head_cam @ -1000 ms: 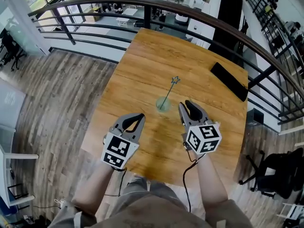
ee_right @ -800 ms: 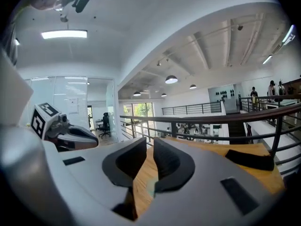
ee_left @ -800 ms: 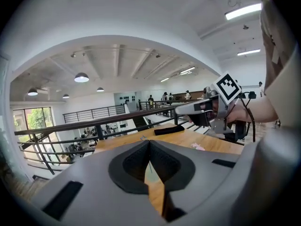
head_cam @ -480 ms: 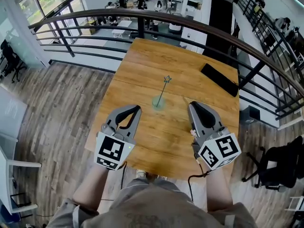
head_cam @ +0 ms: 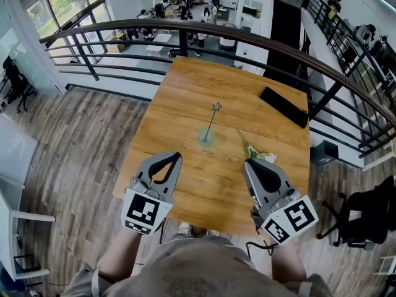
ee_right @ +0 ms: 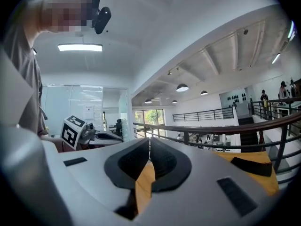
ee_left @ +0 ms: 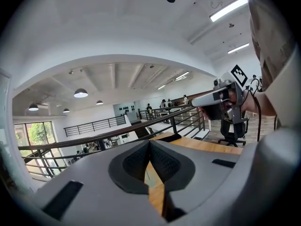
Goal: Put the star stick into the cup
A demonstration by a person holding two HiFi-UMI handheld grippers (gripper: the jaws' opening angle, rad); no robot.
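Observation:
The star stick [head_cam: 211, 120] stands tilted in the pale green cup [head_cam: 206, 136] at the middle of the wooden table [head_cam: 185, 79], its star [head_cam: 216, 107] at the top. Both grippers hover over the table's near edge, well short of the cup. My left gripper [head_cam: 177, 156] is to the cup's lower left; in the left gripper view its jaws [ee_left: 149, 143] meet with nothing between them. My right gripper [head_cam: 247, 162] is to the cup's lower right. Its jaws [ee_right: 149, 148] have just been closing and now meet on nothing.
A small flower [head_cam: 258, 156] with a green stem lies on the table just beyond my right gripper. A flat black thing [head_cam: 283, 106] lies at the table's far right. A dark railing [head_cam: 185, 26] curves behind the table, and an office chair [head_cam: 362, 218] stands at the right.
Both grippers have drawn back from the cup toward the near table edge. The right jaws have closed. The flower, hidden behind the right gripper before, now shows.

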